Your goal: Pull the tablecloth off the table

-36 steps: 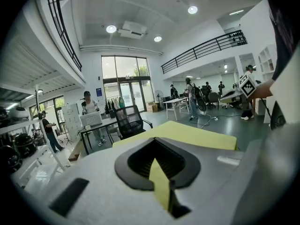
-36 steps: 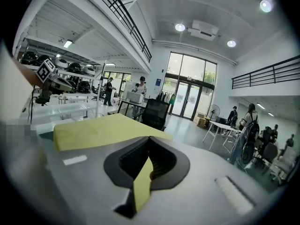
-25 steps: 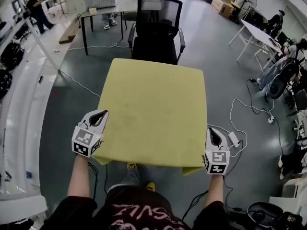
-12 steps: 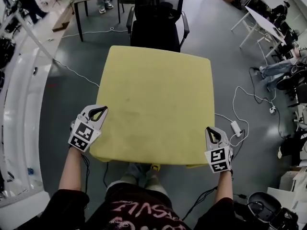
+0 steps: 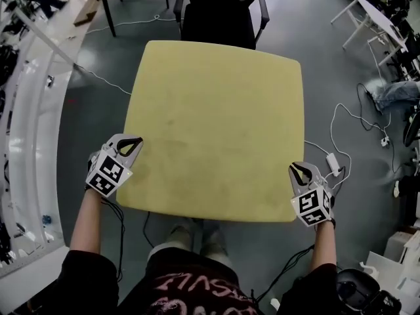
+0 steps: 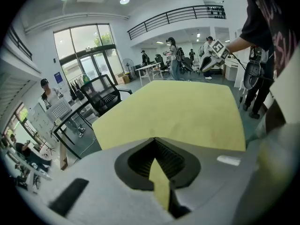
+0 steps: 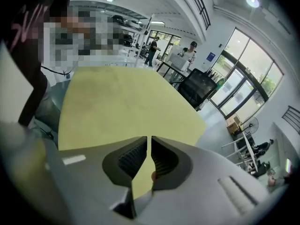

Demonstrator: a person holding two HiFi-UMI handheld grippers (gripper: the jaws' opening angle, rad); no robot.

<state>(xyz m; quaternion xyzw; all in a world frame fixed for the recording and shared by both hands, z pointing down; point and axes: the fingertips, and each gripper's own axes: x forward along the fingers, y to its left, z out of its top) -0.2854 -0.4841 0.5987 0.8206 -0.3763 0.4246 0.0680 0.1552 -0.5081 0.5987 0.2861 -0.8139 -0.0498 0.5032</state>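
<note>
A yellow tablecloth (image 5: pixel 213 123) lies spread flat over the square table and hides its top. At the cloth's near left edge, my left gripper (image 5: pixel 133 141) is shut on the tablecloth (image 6: pixel 178 111); a fold of it shows pinched between the pads (image 6: pixel 161 161). My right gripper (image 5: pixel 300 168) is at the near right corner. Its jaws are opening: a narrow gap shows between the fingertips (image 7: pixel 158 146), with the tablecloth (image 7: pixel 117 102) edge running through it.
A black office chair (image 5: pixel 220 8) stands against the table's far side. White cables and a power adapter (image 5: pixel 331 163) lie on the grey floor to the right. A white curved counter (image 5: pixel 26 143) runs along the left. My feet (image 5: pixel 197 231) are under the near edge.
The cloth's near edge and right corner, which drooped below the table, now lie level and straight. Both grippers have shifted slightly outward and toward me. The right jaws have parted a little.
</note>
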